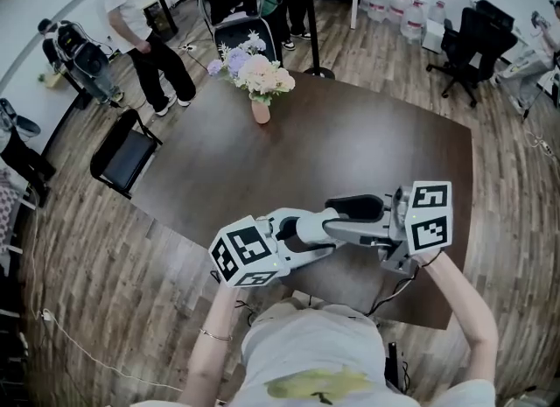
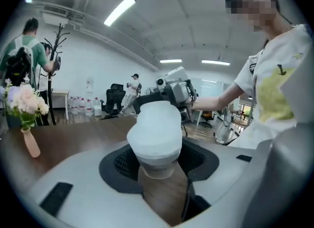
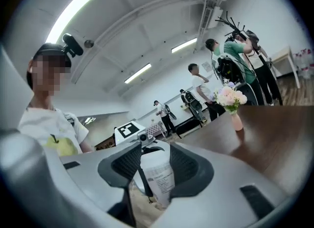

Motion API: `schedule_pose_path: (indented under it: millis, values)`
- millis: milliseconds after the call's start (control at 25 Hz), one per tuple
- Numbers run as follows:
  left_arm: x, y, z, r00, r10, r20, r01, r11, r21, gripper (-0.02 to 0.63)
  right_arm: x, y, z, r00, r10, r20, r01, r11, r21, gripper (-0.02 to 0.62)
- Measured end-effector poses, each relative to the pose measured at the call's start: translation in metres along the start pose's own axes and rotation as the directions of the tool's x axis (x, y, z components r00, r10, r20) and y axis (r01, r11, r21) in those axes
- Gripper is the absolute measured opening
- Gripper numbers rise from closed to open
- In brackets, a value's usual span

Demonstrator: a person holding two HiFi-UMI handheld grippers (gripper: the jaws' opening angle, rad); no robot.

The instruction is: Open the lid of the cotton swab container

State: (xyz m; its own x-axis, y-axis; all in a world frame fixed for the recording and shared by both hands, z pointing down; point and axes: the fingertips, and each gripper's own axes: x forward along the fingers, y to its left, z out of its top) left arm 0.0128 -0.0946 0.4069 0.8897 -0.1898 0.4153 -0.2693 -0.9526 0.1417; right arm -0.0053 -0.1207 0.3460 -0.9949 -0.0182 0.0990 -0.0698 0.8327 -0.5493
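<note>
One cotton swab container (image 2: 154,129), white with a printed label, is held just above the dark wooden surface (image 1: 350,134), near its 6 o'clock edge. Two claws meet on it, facing each other.

Left claw (image 2: 157,156): pads clamped on the container's narrower part, with the wider white part toward 12 o'clock in the left gripper view.

Right claw (image 3: 156,168): pads clamped on the labelled body.

One pink vase (image 1: 261,112) of flowers stands at the surface's 11 o'clock edge, well apart.
</note>
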Motion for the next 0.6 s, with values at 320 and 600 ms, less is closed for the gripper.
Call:
schedule_pose_path:
  millis: [320, 600]
  values:
    - [-0.005, -0.014, 0.013, 0.998, -0.059, 0.008, 0.059, 0.998, 0.039, 0.225, -0.007, 0.025, 0.001, 0.998, 0.028, -0.057, -0.039, 0.976, -0.215, 0.190]
    - [-0.007, -0.005, 0.008, 0.999, 0.000, -0.042, 0.005, 0.995, 0.098, 0.224, -0.006, 0.003, 0.011, 0.999, 0.027, 0.034, -0.032, 0.989, 0.142, 0.190]
